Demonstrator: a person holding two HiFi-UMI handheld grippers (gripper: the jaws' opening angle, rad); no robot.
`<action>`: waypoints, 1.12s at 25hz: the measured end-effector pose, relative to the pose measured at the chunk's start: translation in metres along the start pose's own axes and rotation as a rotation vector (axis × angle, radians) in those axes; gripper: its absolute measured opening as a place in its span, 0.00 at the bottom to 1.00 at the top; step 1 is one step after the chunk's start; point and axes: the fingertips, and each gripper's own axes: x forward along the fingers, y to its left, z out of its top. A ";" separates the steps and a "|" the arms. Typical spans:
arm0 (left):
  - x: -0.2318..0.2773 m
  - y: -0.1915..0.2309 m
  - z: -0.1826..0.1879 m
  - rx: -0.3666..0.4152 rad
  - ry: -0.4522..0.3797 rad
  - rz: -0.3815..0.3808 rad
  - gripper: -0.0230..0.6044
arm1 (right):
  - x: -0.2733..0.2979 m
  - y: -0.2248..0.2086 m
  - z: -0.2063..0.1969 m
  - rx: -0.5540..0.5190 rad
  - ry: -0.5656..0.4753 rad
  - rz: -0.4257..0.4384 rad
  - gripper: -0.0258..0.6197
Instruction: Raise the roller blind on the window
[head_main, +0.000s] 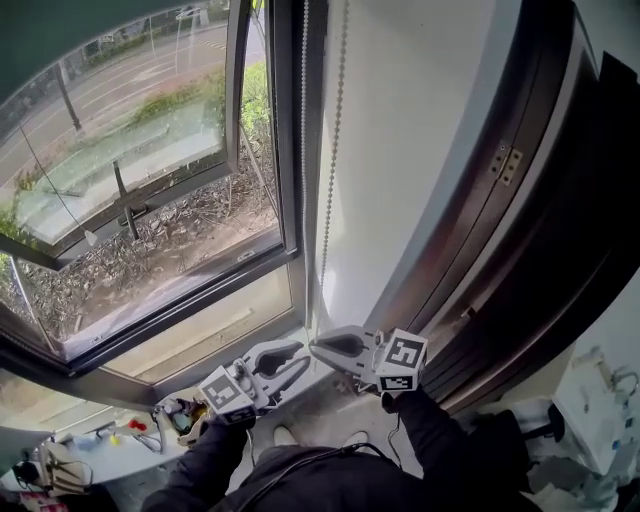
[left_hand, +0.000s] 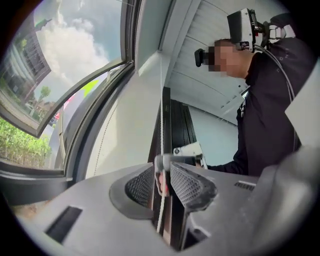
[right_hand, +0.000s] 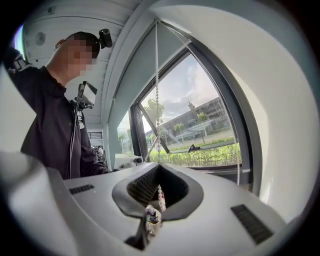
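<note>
Chain (head_main: 335, 130) hangs centre frame beside window (head_main: 150, 150). I see right gripper (head_main: 318, 348) pinched shut on chain; left gripper (head_main: 300, 360) jaws spread, chain passing between, lower centre.

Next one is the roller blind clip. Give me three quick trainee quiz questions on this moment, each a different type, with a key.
1. True or false: the right gripper is shut on the bead chain.
2. What runs between the jaws of the left gripper? A) a window handle B) the bead chain C) nothing
3. Fill in: in the head view, the hinged window pane stands ____ (open or closed).

Key: 1 true. 2 B; its jaws stand apart around the chain. 3 open; it swings outward.
</note>
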 end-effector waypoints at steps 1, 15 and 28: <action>0.002 0.000 0.009 0.016 -0.006 -0.006 0.20 | 0.002 -0.001 -0.012 0.016 0.014 0.000 0.05; 0.032 -0.011 0.030 0.105 0.047 -0.032 0.20 | 0.012 0.008 -0.098 0.095 0.155 0.019 0.05; 0.032 -0.021 0.021 0.101 0.078 -0.041 0.18 | -0.006 0.011 -0.220 0.207 0.363 -0.009 0.05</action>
